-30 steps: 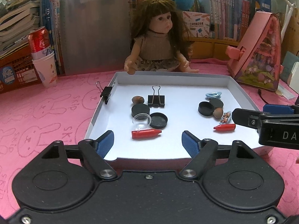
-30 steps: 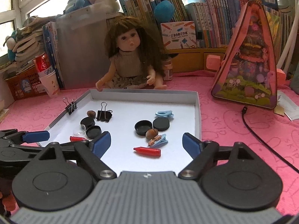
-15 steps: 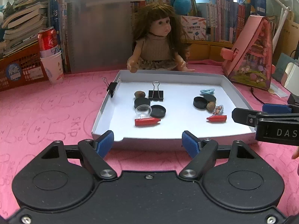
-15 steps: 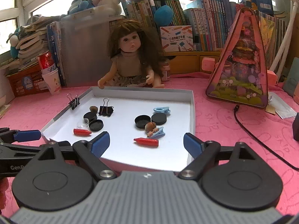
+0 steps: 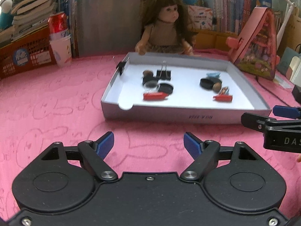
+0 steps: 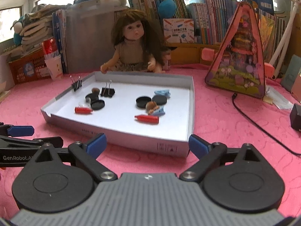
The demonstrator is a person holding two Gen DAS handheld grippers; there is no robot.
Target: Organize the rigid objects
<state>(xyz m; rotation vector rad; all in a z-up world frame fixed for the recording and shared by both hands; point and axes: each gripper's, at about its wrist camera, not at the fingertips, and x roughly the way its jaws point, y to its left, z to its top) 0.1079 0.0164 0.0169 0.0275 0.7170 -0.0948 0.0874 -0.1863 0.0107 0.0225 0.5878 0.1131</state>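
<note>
Hovering over the pink counter [image 5: 56, 98] just short of the white tray [image 6: 191, 113], the left gripper [image 5: 148, 144] stands spread and empty; the right gripper [image 6: 147, 144], also empty, is opening; small objects lie in the tray.

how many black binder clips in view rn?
2. One binder clip is clamped on the tray's left wall; the other binder clip stands inside the tray near the back left. None look hidden.
</note>
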